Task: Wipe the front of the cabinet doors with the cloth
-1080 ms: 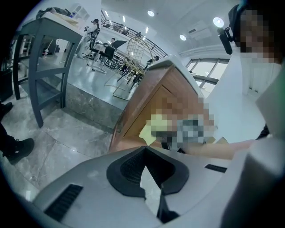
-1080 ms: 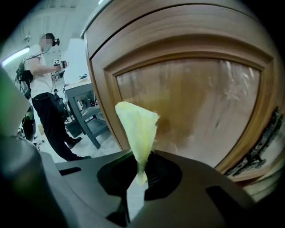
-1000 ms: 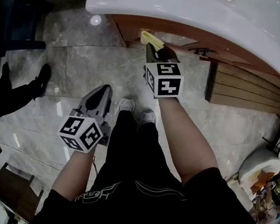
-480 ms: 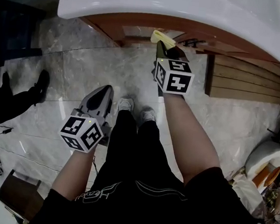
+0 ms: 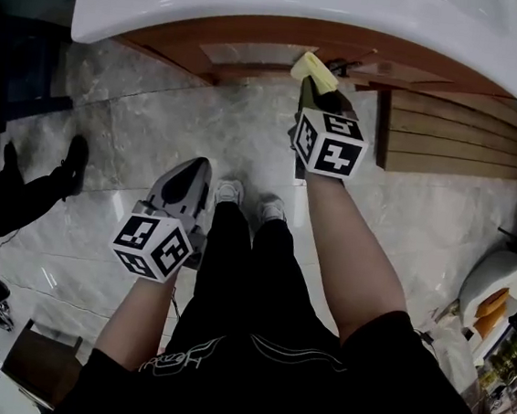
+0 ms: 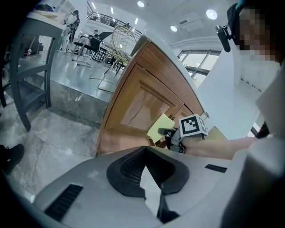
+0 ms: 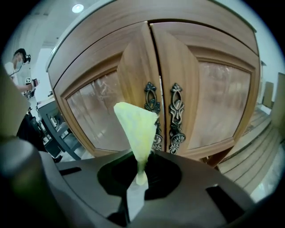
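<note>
While our right tongs [image 7: 137,178] pinch the yellow cloth [image 7: 136,127], its free end pointing at the cabinet doors [image 7: 213,102] by their handles [image 7: 153,107], our left tongs [image 6: 149,187] hang closed, empty, farther back

place: showroom | cues: white basin [image 5: 307,4], cabinet doors [image 7: 178,80], marble floor [image 5: 157,126], downlights [image 6: 140,4]

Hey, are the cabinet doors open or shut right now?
Shut. In the right gripper view the two doors meet edge to edge at the middle, handles side by side, no gap showing.
</note>
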Tool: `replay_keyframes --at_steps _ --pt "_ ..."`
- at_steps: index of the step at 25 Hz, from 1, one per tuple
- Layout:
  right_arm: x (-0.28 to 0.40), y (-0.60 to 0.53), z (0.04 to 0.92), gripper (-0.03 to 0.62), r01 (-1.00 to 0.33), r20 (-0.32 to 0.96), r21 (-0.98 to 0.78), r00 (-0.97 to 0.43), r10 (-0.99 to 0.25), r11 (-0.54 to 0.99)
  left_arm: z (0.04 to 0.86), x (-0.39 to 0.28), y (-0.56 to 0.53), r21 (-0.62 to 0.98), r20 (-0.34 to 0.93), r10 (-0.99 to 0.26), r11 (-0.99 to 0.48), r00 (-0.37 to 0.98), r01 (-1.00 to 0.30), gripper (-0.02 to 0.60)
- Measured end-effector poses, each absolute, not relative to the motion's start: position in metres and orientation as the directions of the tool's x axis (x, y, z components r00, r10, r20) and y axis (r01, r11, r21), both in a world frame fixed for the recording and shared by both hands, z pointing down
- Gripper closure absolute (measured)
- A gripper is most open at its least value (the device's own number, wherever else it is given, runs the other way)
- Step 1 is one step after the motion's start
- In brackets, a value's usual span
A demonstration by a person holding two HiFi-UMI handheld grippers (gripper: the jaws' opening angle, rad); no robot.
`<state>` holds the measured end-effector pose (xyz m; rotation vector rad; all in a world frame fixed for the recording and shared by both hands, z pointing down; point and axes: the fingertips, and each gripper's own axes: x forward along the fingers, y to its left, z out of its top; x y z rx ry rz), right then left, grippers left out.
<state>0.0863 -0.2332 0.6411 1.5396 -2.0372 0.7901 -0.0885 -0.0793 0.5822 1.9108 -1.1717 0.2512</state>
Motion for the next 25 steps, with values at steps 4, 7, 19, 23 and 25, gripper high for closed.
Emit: replay_keyframes --at_steps 4,7,19,23,25 --pt "0.101 -0.227 0.645 0.554 -0.969 0.672 -0.187 -0.248 -0.698 0.164 0.583 -0.081 -0.077 0.564 0.558 -0.626 -0.194 0.544 -0.803 0.575" --pt "0.110 -0.224 0.647 0.554 -0.971 0.676 -0.195 -0.237 -0.698 0.140 0.583 -0.074 -0.077 0.566 0.557 -0.621 -0.202 0.551 -0.799 0.575" --pt "0.118 -0.206 0.654 0.554 -0.974 0.687 -0.157 -0.227 -0.690 0.163 0.588 -0.073 -0.071 0.572 0.563 -0.617 -0.190 0.551 -0.798 0.575" --pt "0.099 -0.198 0.659 0.554 -0.965 0.696 -0.116 -0.248 -0.674 0.235 0.591 -0.082 -0.071 0.576 0.564 -0.622 -0.175 0.544 -0.798 0.575" --pt "0.086 -0.196 0.661 0.554 -0.957 0.700 -0.105 -0.264 -0.664 0.269 0.593 -0.088 -0.070 0.577 0.567 -0.624 -0.166 0.539 -0.800 0.575"
